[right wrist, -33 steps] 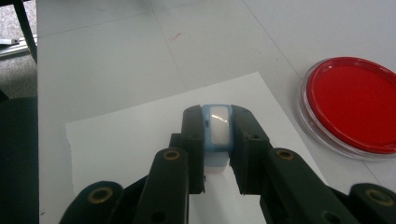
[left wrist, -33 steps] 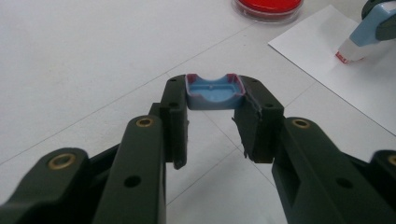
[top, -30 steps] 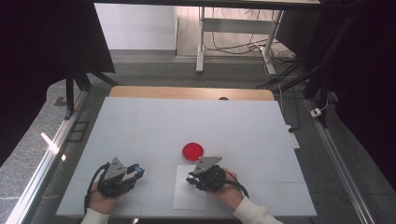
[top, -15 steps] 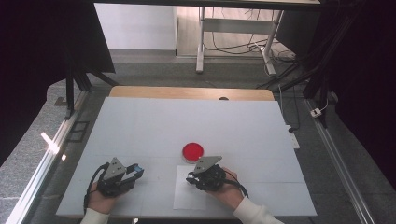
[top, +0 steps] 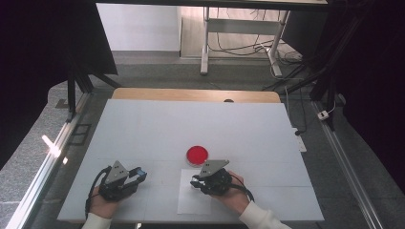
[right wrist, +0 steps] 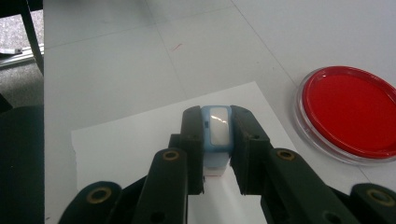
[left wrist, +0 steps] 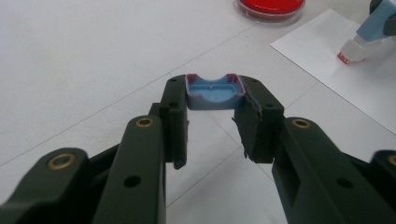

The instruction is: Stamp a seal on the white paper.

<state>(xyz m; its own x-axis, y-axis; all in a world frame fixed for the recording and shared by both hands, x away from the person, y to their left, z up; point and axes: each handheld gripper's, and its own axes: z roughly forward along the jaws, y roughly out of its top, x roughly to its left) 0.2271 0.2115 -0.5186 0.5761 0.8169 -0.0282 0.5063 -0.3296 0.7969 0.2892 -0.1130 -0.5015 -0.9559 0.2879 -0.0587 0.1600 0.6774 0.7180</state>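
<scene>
The stamp (right wrist: 217, 135) is gripped upright in the right tool (right wrist: 217, 140), its red-inked foot pressed onto the sheet of paper (right wrist: 135, 149) that lies on the tabletop (top: 157, 133). In the left gripper view the stamp's foot (left wrist: 351, 52) is seen touching the paper near that sheet's corner. The stamp's blue cap (left wrist: 214, 91) is clamped in the closed left tool (left wrist: 212, 116), held low over the tabletop to the left of the paper, hollow side up with red ink along its rim. The red ink dish (top: 197, 154) sits just beyond the paper's far edge, apart from both tools.

The step in hand is judged to be the printing of the stamp on the paper. For a clean mark, the stamp is best kept square to the paper, so that the whole foot bears evenly; any tilt would likely leave one edge faint. Pressure is best applied straight down, without sliding, since a sideways drift would smear the ink. The lift, when it comes, should be made straight up. The paper is loose and could cling to the inked foot, so a slow lift is advised. The cap is best kept level and clear of the paper, so that its inked rim marks nothing.
</scene>
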